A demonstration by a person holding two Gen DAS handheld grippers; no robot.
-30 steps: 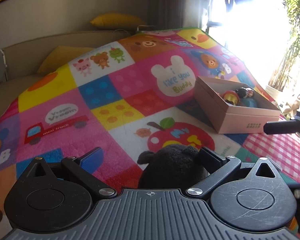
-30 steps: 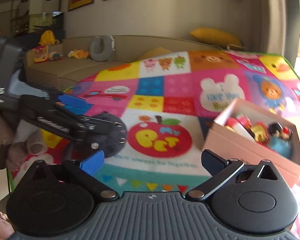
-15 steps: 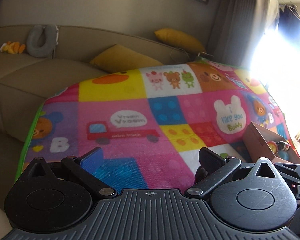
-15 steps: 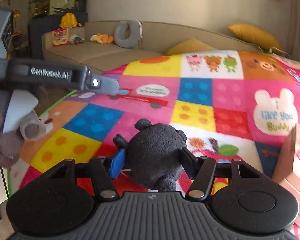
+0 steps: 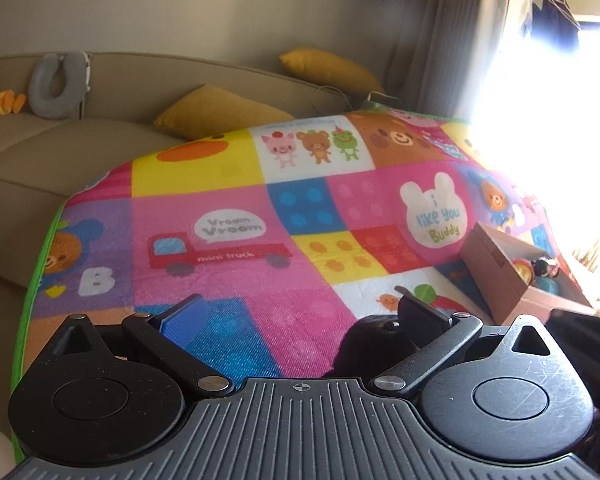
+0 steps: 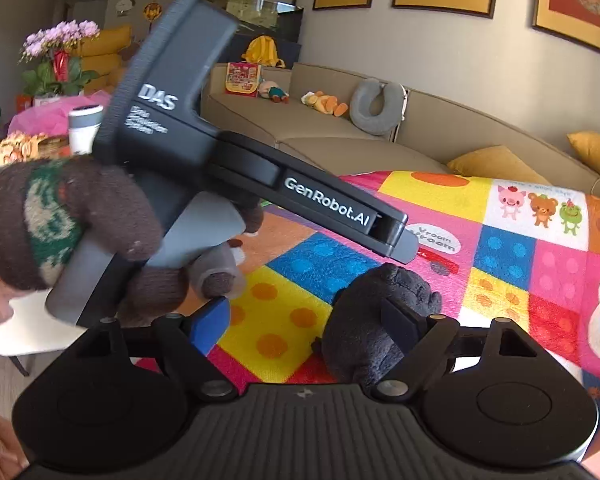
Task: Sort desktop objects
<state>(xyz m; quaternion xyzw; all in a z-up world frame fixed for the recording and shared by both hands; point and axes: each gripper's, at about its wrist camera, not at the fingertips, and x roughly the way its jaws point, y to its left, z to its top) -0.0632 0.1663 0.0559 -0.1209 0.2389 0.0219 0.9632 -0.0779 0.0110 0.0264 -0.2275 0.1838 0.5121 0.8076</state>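
Found the left gripper [image 5: 304, 314] spread wide over the play mat [image 5: 260, 280], with only mat between its blue pad and its black one. Found the right gripper [image 6: 304, 320] spread as well, pinching nothing: bare mat beside its blue pad, and the dark plush toy [image 6: 380, 320] lying against the right-hand finger, near the middle of the mat's near edge. Could not tell whether the toy rested fully on the mat. From the left wrist, caught just a dark sliver of that toy, low and right, half hidden behind the right-hand finger. Only from the right wrist, saw the left gripper's long grey body reaching in from the left above the toy, gripped by a left hand [image 6: 80, 220] in a brown knitted glove. Only from the left wrist, saw the open pink box [image 5: 496, 276] standing on the mat at the far right, with several small toys [image 5: 540, 270] inside it, washed out by window glare. Beyond the mat in both views, noted a beige sofa [image 5: 80, 148] with yellow cushions [image 5: 220, 116] and a grey neck pillow [image 5: 56, 84] at its far left.
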